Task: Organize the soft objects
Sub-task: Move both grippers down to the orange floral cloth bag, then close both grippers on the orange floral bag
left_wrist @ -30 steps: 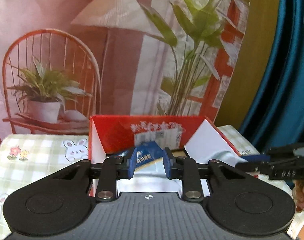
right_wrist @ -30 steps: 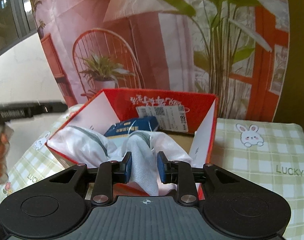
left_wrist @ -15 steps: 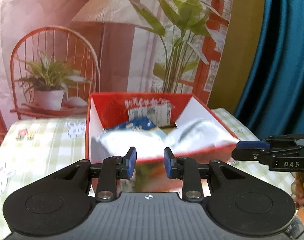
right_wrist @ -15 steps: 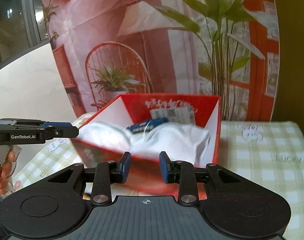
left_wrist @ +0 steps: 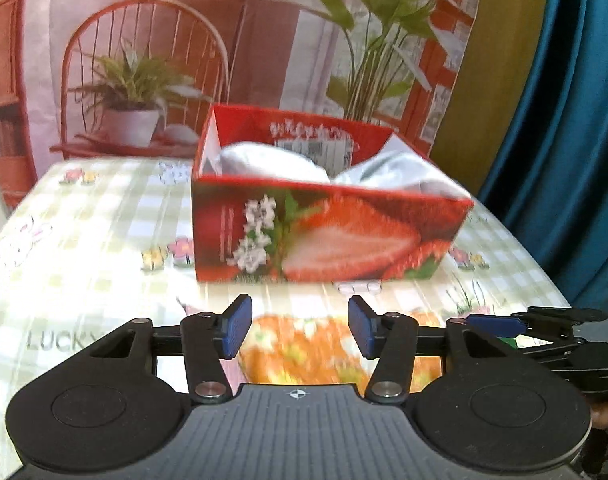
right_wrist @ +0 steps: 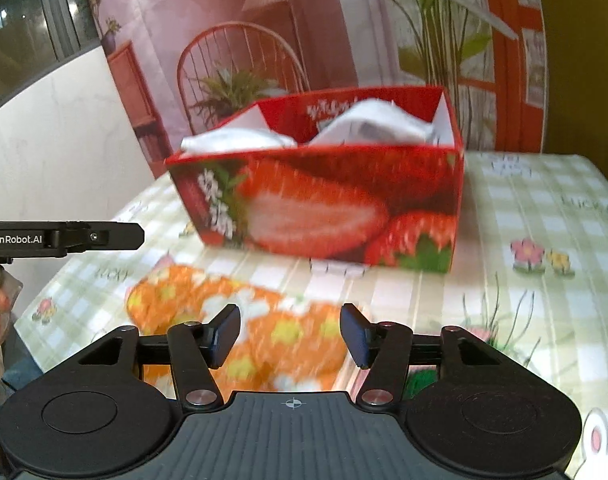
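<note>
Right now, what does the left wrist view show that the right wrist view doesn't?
Only the left wrist view shows the teal curtain and the right tool seen from the side. Only the right wrist view shows the white wall, the dark window and the left tool's finger. Both show the strawberry box holding white cloth, and the orange flowered cloth on the checked tablecloth; both tools' jaws are opening, gripping nothing.
</note>
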A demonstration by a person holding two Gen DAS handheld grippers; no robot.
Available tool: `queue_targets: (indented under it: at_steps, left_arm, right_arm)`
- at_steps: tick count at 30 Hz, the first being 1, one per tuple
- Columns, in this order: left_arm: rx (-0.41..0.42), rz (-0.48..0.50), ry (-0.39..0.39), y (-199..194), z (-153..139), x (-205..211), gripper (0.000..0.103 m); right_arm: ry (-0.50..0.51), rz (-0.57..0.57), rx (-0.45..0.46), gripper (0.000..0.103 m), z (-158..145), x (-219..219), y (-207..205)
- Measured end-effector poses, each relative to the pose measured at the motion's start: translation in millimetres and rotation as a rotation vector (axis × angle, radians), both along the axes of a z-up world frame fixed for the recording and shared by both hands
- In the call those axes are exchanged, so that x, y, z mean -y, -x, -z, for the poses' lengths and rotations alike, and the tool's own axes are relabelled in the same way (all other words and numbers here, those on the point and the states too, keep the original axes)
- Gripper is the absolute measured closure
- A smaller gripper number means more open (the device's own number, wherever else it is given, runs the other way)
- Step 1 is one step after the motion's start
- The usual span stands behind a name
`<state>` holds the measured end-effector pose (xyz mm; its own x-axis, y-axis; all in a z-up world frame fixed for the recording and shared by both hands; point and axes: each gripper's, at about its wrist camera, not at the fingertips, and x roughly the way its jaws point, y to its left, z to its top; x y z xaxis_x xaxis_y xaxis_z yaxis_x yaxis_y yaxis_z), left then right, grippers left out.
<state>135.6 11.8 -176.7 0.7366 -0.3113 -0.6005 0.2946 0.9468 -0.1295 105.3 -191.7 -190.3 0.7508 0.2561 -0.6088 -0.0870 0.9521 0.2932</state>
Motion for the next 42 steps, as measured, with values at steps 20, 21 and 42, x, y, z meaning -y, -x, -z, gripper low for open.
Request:
queue_targets:
  at_steps: [20, 21, 42]
  left_arm:
    - [-0.100, -0.026, -0.032, -2.3, 43.7, -0.4, 0.040]
    - [-0.110, -0.027, -0.026, -3.5, 45.8, -1.0, 0.040]
    - [-0.116, -0.012, 0.048, -1.6, 49.3, -3.5, 0.060]
  right_arm:
    - [0.043, 0.002, -0.069, 0.043, 29.9, -10.8, 3.0]
    - [0.039, 0.003, -0.071, 0.043, 30.7, -10.4, 2.8]
    - [-0.013, -0.054, -0.034, 0.064, 26.3, -17.1, 0.9]
